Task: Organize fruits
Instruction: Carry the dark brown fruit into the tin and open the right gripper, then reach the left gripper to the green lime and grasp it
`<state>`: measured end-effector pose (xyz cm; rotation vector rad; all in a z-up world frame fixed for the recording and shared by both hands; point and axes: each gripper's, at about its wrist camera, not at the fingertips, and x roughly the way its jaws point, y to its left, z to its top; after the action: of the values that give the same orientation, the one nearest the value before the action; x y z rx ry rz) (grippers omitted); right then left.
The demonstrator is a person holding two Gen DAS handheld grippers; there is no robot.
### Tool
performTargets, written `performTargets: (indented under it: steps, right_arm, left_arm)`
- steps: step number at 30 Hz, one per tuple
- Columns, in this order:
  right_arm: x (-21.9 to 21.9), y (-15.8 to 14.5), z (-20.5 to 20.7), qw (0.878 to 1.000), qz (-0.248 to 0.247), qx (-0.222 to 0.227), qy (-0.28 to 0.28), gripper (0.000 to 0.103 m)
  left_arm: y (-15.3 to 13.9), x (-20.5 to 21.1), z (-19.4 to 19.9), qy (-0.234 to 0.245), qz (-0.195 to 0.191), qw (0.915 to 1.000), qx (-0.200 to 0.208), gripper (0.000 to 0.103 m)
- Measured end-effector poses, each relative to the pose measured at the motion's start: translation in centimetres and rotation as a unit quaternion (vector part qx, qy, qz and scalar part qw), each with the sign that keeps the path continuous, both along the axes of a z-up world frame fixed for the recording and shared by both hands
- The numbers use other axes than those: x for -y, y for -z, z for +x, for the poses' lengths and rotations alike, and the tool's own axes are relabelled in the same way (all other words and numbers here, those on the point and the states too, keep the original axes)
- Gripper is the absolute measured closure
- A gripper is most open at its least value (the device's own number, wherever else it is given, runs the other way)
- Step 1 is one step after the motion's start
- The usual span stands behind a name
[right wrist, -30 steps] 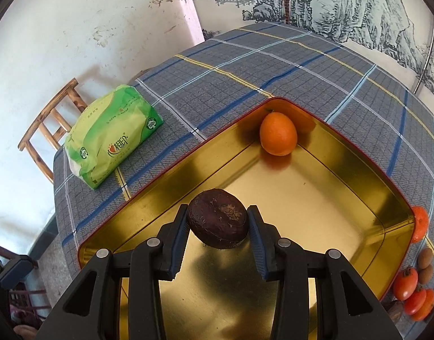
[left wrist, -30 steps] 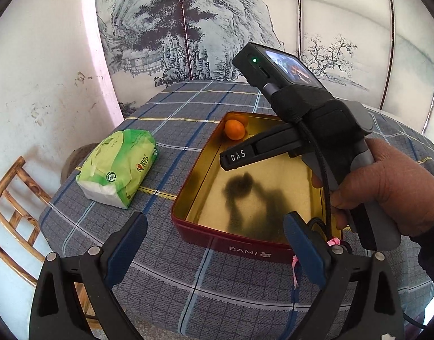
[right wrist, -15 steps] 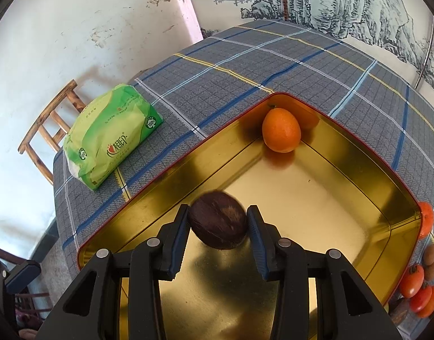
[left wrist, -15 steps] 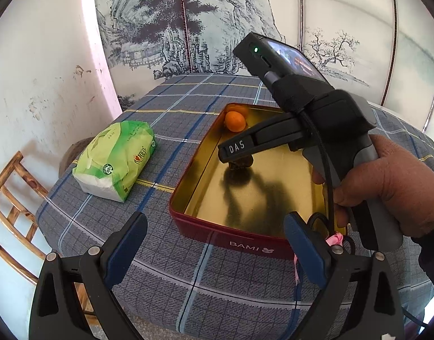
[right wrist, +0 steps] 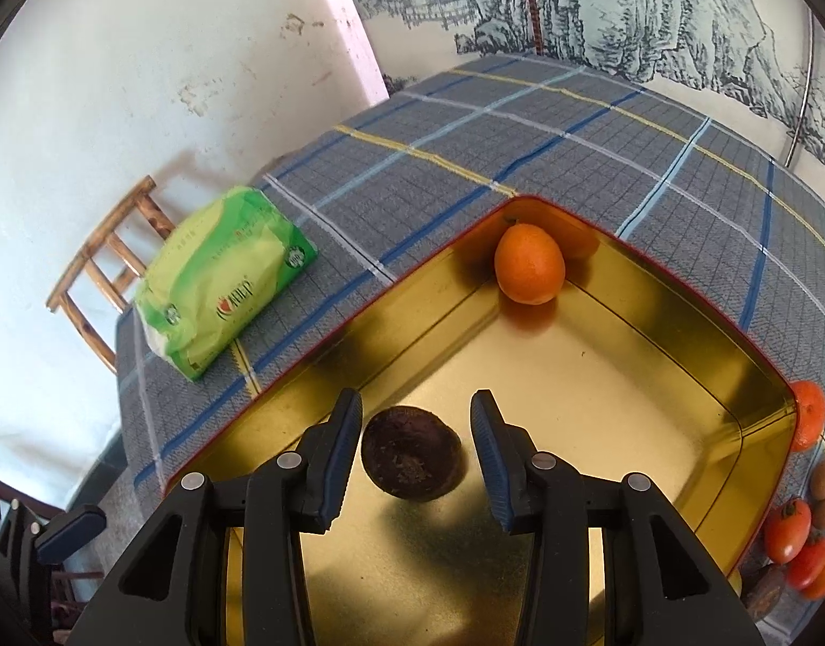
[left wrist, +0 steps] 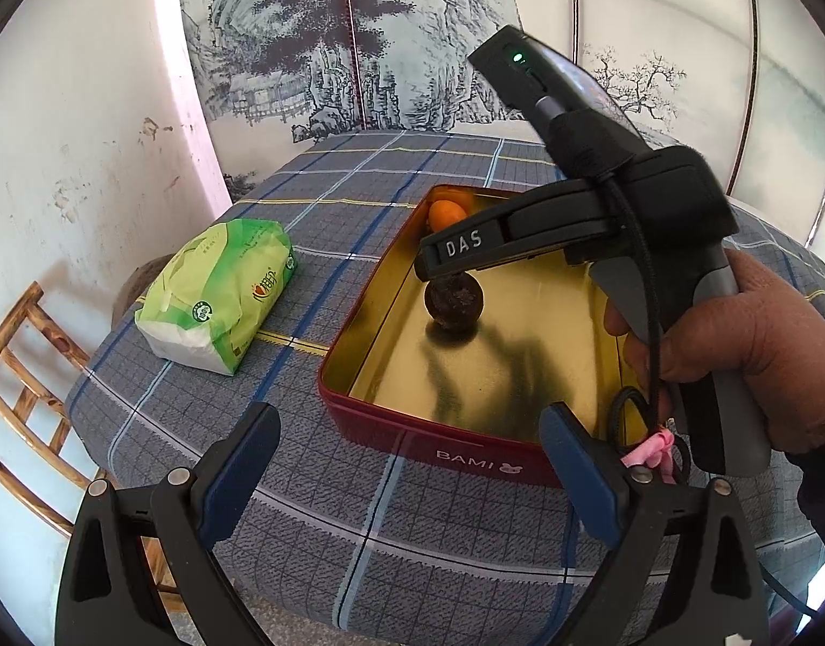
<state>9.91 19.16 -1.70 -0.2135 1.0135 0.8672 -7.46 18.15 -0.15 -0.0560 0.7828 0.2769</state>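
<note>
Placing step: the right gripper (right wrist: 417,449) stands spread around the dark fruit (right wrist: 411,452) resting in the tin (right wrist: 698,317), orange (right wrist: 529,262) at 1 o'clock; left gripper (left wrist: 407,476) spread; next, fetch fruit from the tabletop (right wrist: 520,134).

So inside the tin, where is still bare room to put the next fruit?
Most of the gold floor of the tin is bare: the wide patch between the orange fruit in the far corner and the dark round fruit by the near-left wall. It is crowded only around the dark fruit, where the open right claw straddles it.
</note>
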Motion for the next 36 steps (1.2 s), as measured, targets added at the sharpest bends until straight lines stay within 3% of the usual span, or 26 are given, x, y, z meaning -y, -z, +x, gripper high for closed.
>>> performTargets:
  steps: [9, 15, 19, 26, 30, 33, 36]
  right_arm:
    - [3.2, -2.1, -1.2, 0.998, 0.067, 0.018, 0.010, 0.050]
    - [7.3, -2.6, -3.1, 0.996, 0.076, 0.047, 0.022, 0.047]
    - [11.8, -2.2, -4.8, 0.993, 0.066, 0.080, 0.050, 0.046]
    - [23.6, -1.8, -5.7, 0.980, 0.073, 0.101, 0.157, 0.044]
    - [29.3, -1.2, -5.3, 0.969, 0.038, 0.118, 0.216, 0.044]
    - [33.0, 0.1, -4.9, 0.959, 0.011, 0.121, 0.256, 0.044]
    - [35.5, 0.9, -4.7, 0.956, 0.034, 0.091, 0.276, 0.043]
  left_arm:
    - [0.2, 0.4, 0.1, 0.002, 0.005, 1.0000, -0.008, 0.007]
    - [0.3, 1.2, 0.0, 0.009, 0.016, 0.9998, -0.009, 0.007]
    - [-0.1, 1.6, -0.2, 0.018, 0.024, 0.9995, -0.003, 0.007]
    - [-1.7, 3.9, 0.1, 0.076, 0.034, 0.9963, 0.022, 0.008]
    - [-2.7, 6.3, 0.7, 0.141, 0.025, 0.9892, 0.034, 0.008]
    - [-3.3, 9.0, 2.3, 0.207, 0.046, 0.9767, 0.031, 0.007]
    - [-3.9, 11.1, 4.6, 0.264, 0.063, 0.9621, 0.022, 0.007]
